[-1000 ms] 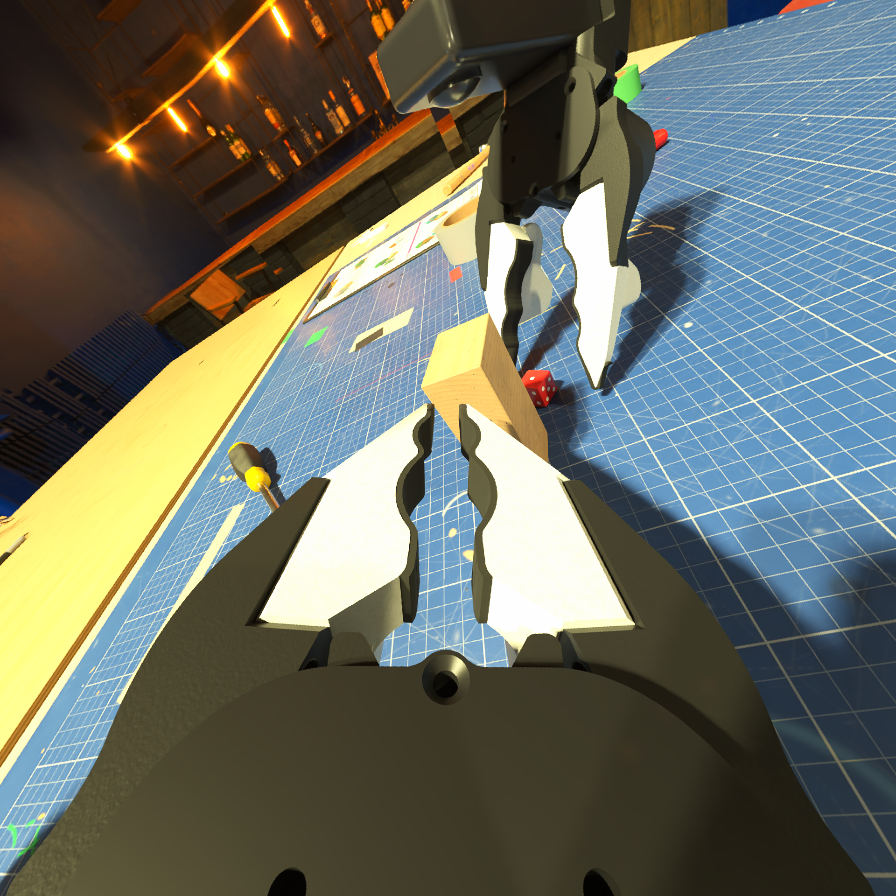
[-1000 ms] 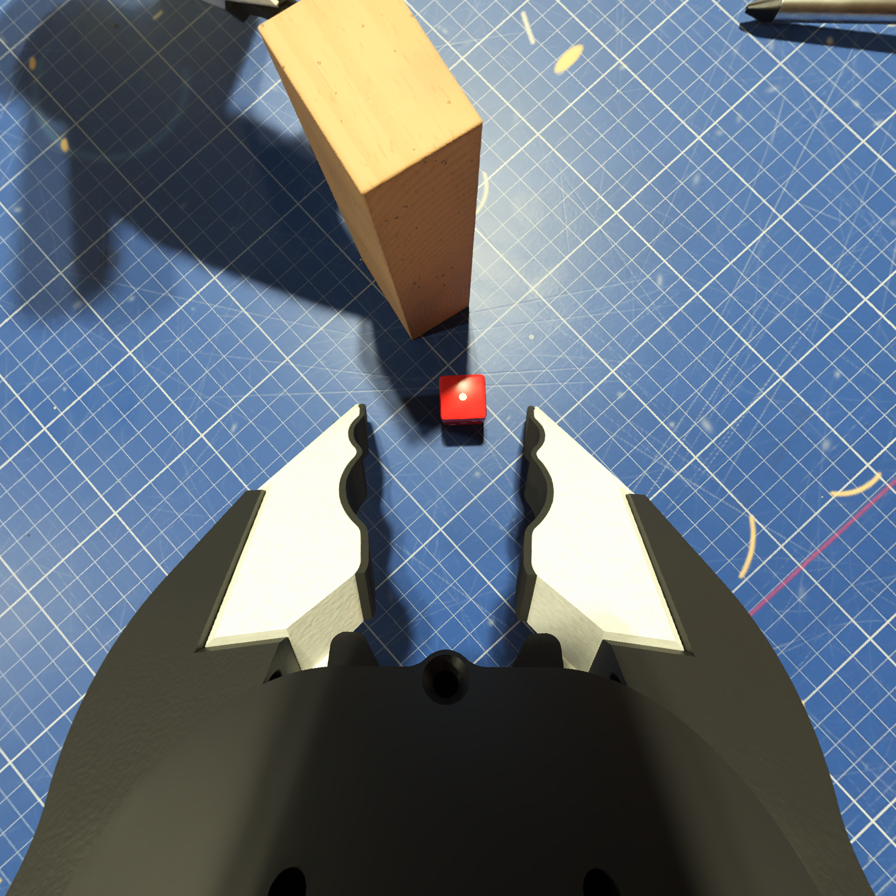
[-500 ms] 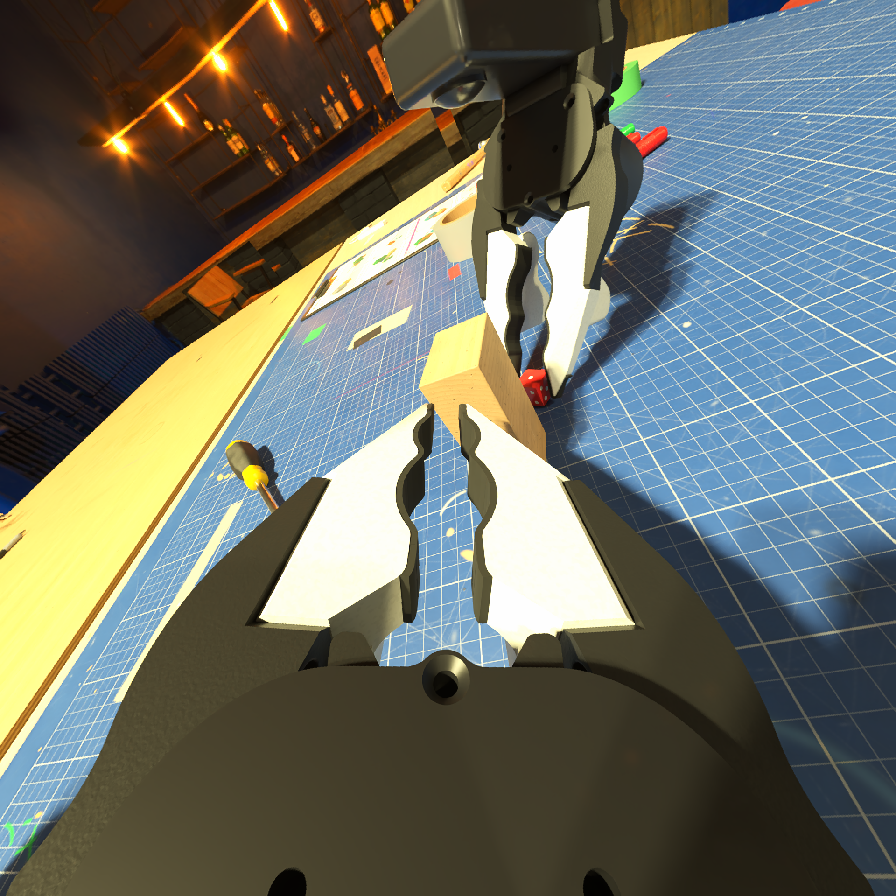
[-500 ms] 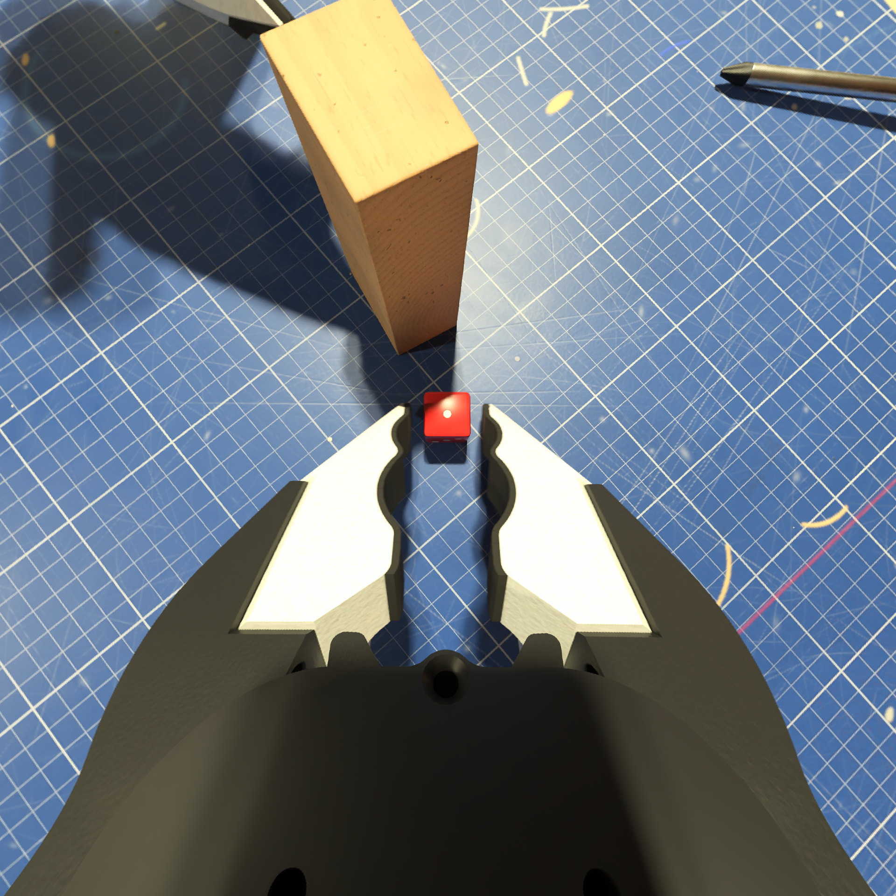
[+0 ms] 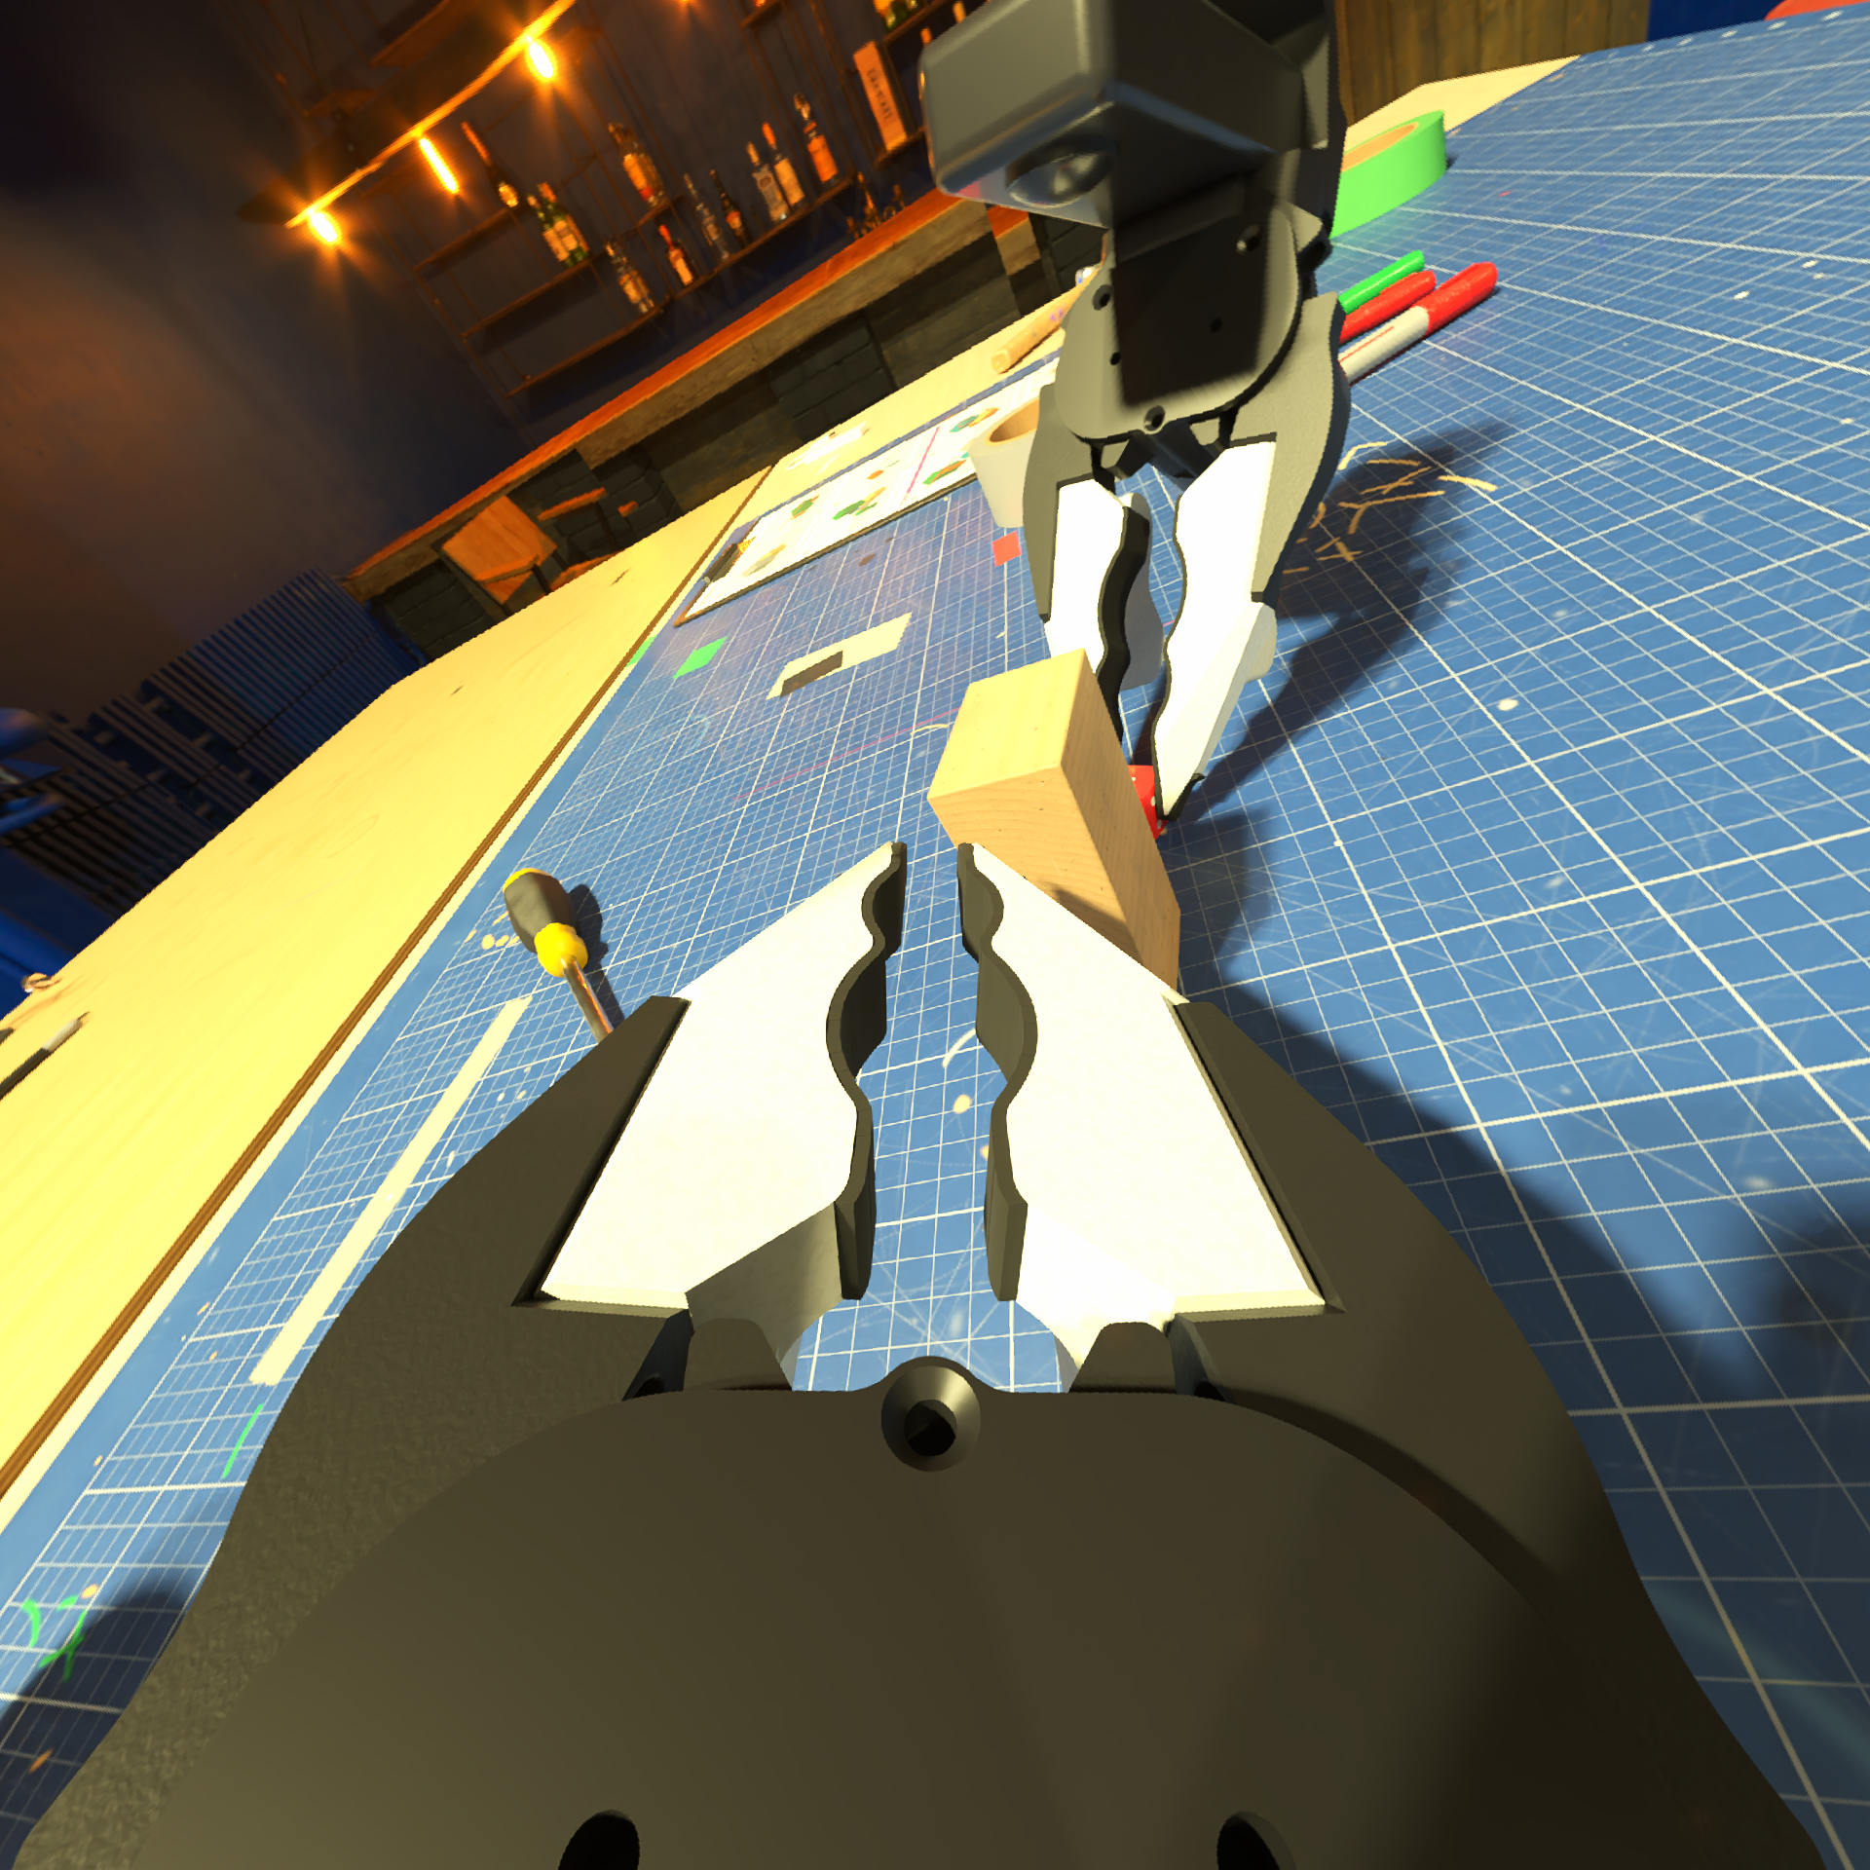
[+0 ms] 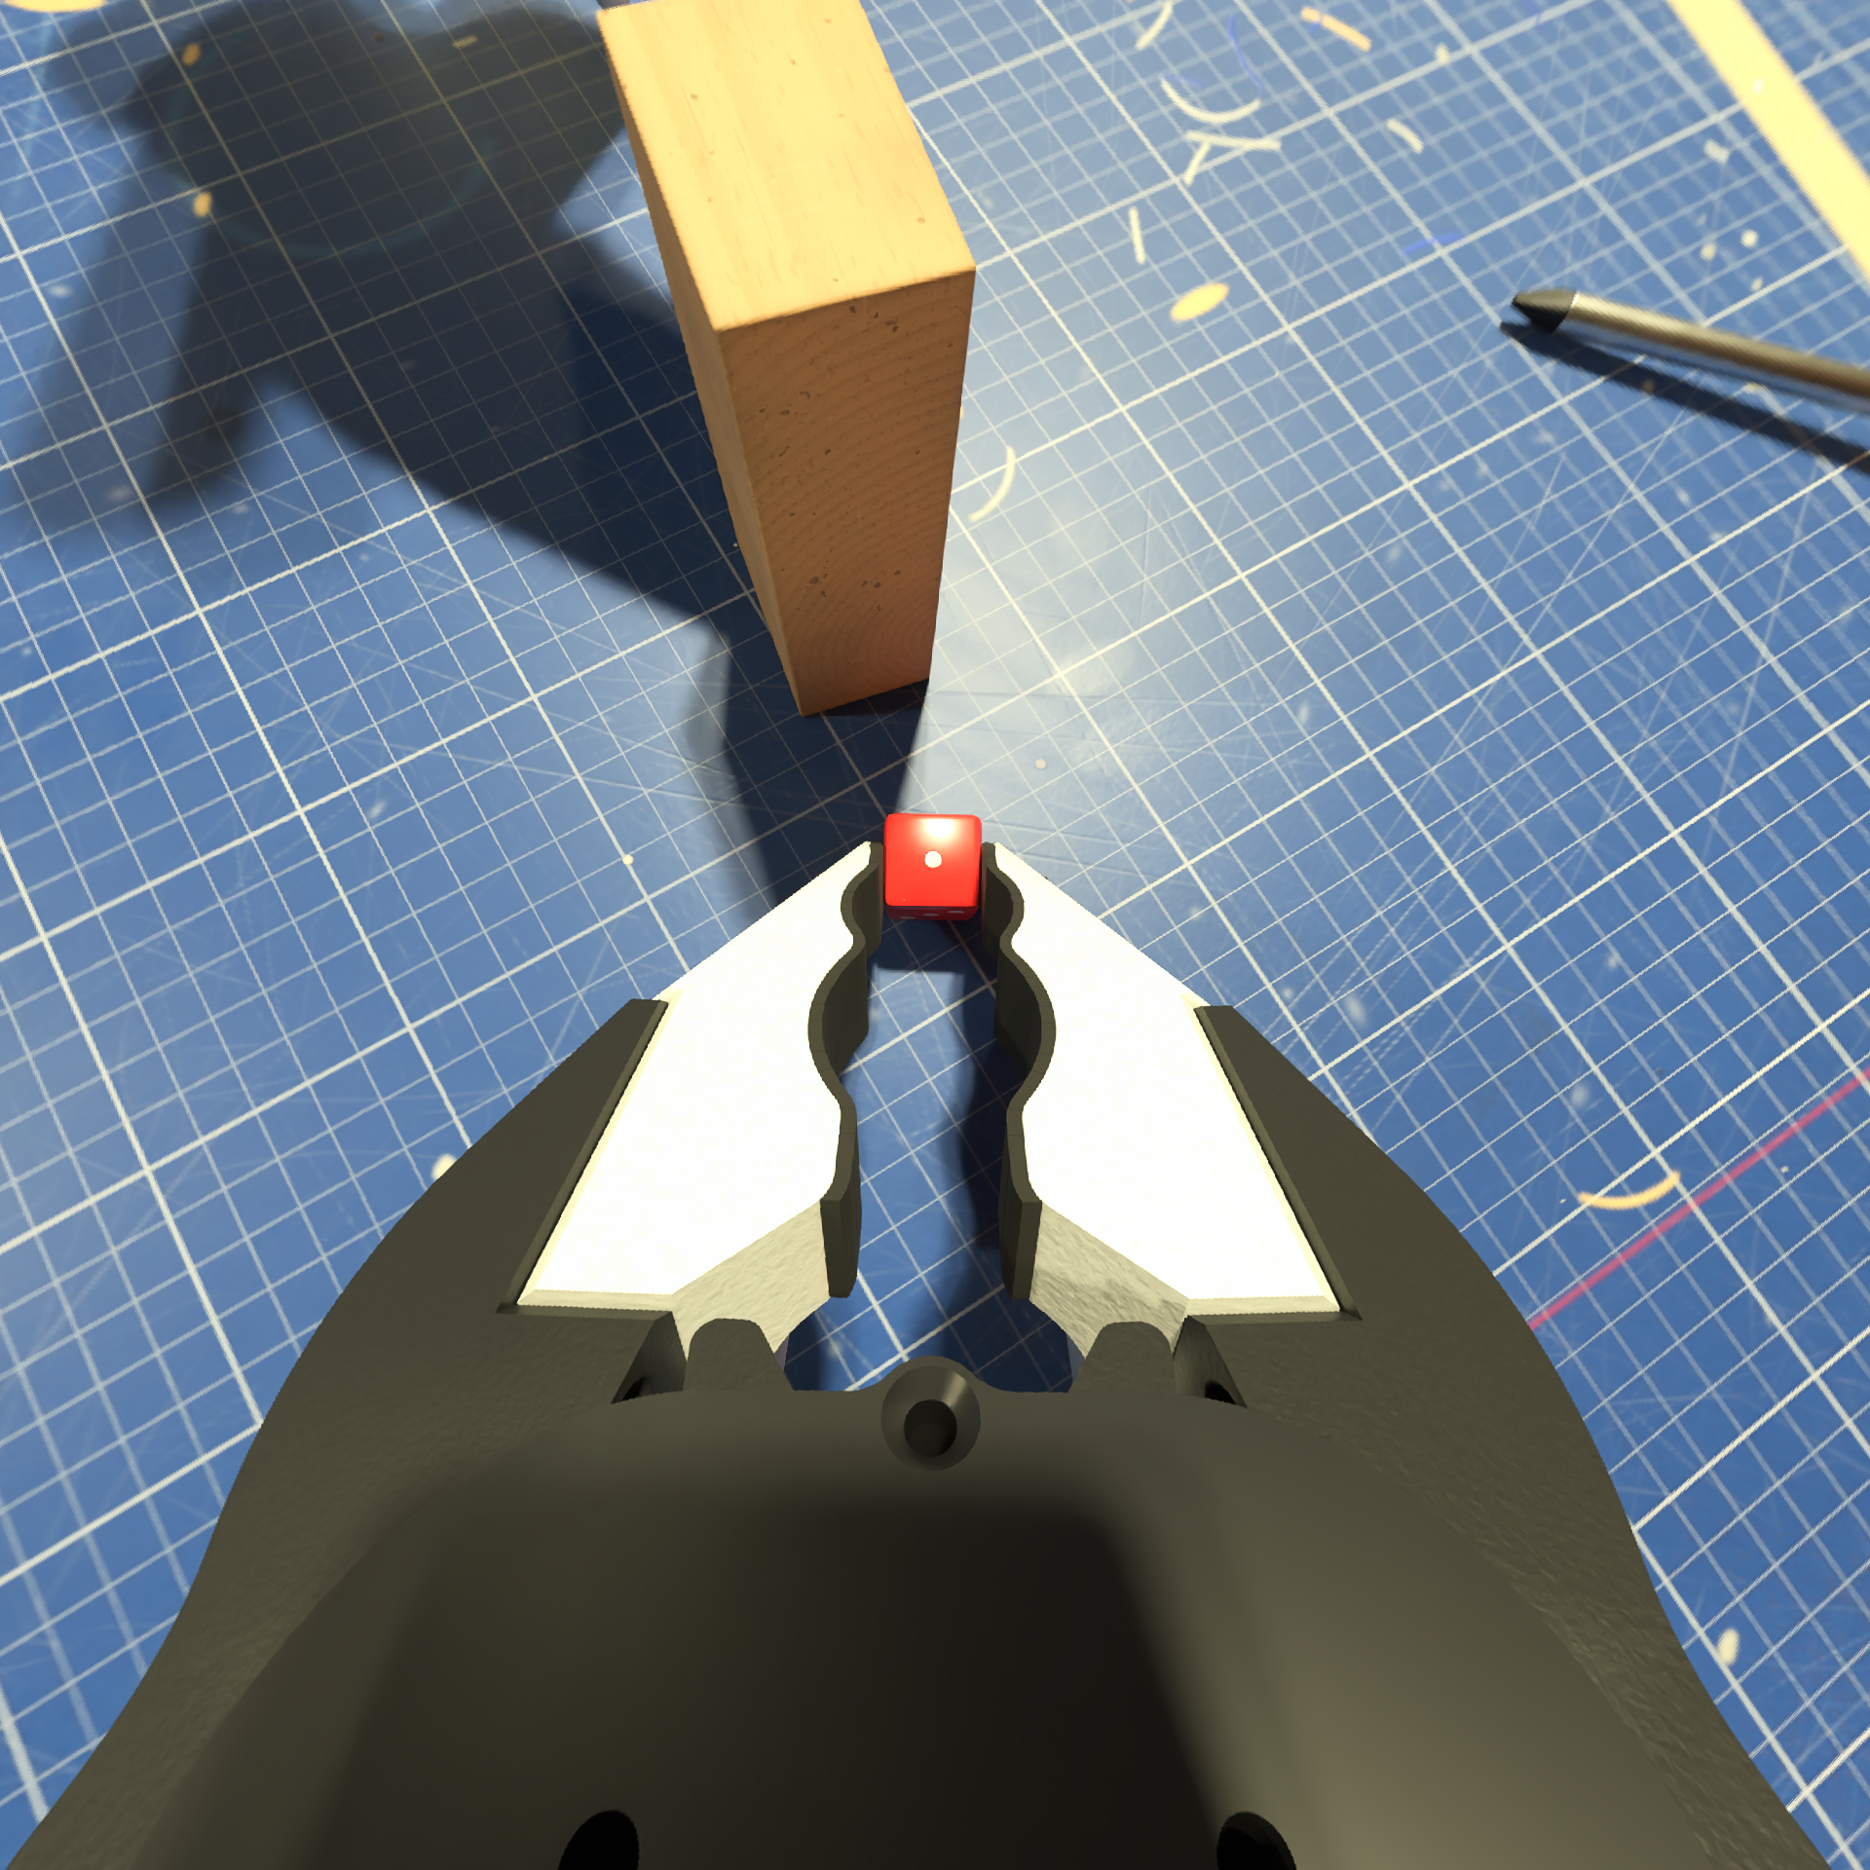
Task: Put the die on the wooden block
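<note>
The small red die [image 6: 932,868] is pinched between the fingertips of my right gripper [image 6: 931,860], which is shut on it at or just above the blue cutting mat [image 6: 1417,810]. The wooden block [image 6: 810,253] stands upright just beyond the die, not touching it. In the left wrist view the block [image 5: 1042,789] stands right past my left gripper [image 5: 929,860], which is shut with a narrow gap and holds nothing. Behind the block, the right gripper [image 5: 1164,804] points down, with a sliver of the die [image 5: 1141,784] showing.
A yellow-and-black screwdriver [image 5: 546,931] lies left of my left gripper; its metal shaft [image 6: 1700,349] shows at the right of the right wrist view. Red and green markers [image 5: 1417,293], a green tape roll [image 5: 1386,162] and a printed sheet [image 5: 860,496] lie farther back. The bare wooden tabletop [image 5: 253,911] borders the mat on the left.
My right gripper came down around the die and closed from wide open to shut on it. My left gripper stayed nearly still.
</note>
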